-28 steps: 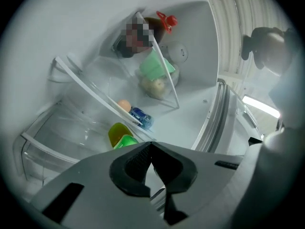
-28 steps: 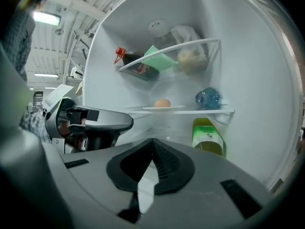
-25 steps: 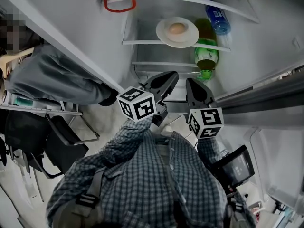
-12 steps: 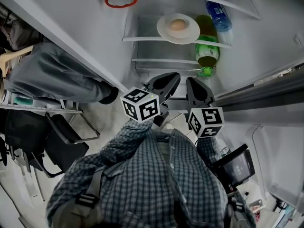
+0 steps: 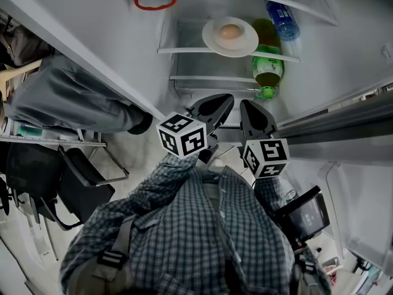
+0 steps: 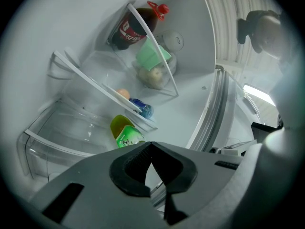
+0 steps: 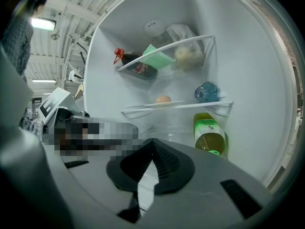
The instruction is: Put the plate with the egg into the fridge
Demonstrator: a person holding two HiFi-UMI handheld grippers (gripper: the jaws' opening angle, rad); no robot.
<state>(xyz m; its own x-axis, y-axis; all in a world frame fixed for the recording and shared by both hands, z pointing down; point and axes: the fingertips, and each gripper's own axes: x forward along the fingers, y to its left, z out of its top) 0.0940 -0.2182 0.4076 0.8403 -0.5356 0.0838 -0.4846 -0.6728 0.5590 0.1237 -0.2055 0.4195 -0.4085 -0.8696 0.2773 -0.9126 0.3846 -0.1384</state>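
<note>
Both grippers are clenched and empty: the left gripper (image 6: 150, 146) and the right gripper (image 7: 151, 143) each press their jaws together at the tips, with nothing between them. They hang side by side close to the person, in front of the open fridge (image 5: 344, 54) and well apart from its contents, so they seem to have no work at this moment. The plate (image 5: 245, 43) rests on the middle shelf (image 5: 184, 52), far inside, with the egg (image 5: 229, 32) at its centre. Its near edge perhaps passes a little over the shelf front, but the steep view does not let me be sure. A blue bottle (image 5: 282, 22) lies to its right and a green bottle (image 5: 268, 66) lies lower. I judge the placing done.
</note>
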